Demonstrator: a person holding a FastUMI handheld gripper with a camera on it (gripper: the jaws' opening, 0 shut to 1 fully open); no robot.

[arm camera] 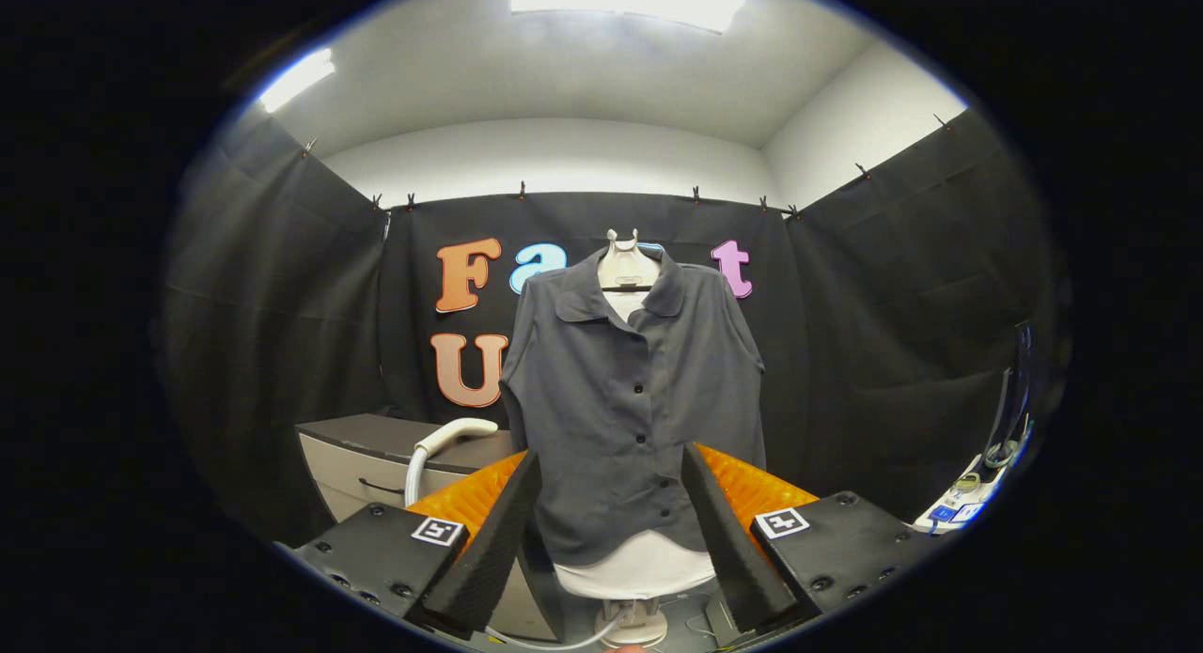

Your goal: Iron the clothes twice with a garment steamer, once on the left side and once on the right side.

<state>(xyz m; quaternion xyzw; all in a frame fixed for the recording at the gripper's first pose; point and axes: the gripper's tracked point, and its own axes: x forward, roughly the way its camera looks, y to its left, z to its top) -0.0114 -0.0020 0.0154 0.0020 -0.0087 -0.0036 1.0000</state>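
Two passes remain, we judge: our gripper (611, 531) is empty, jaws apart. Beyond them hangs the dark grey buttoned shirt (632, 399) on its white mannequin form (628, 268); the white curved steamer handle (456, 437) rests untouched beyond the left finger.

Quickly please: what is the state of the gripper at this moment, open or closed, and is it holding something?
Gripper: open, holding nothing; its fingers stand wide apart, the dark grey buttoned shirt on the white mannequin beyond them.
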